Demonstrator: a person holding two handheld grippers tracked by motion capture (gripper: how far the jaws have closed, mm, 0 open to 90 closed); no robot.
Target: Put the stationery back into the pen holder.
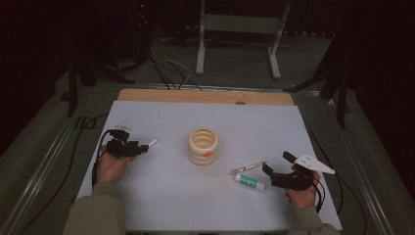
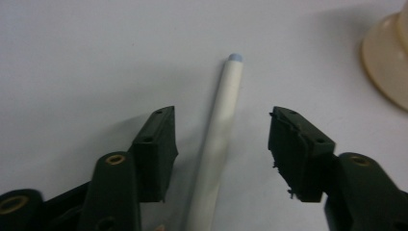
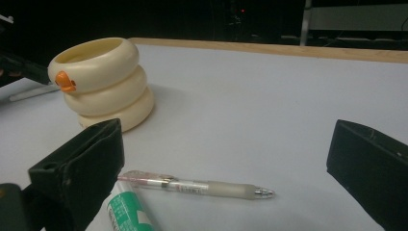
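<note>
White stick [image 2: 219, 144], blue-grey tip, lying flat between jaws.

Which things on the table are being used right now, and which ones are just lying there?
In use:
- left tool, jaws apart on either side of the white pen
- white pen, lying on the table between those jaws, not gripped

Just lying there:
- cream ringed cup in the middle
- clear pen
- green and white glue stick
- right tool, open, holding nothing

Left claw [image 1: 143, 147] low over the table, jaws part-open, right claw [image 1: 277, 164] resting with jaws spread wide
</note>
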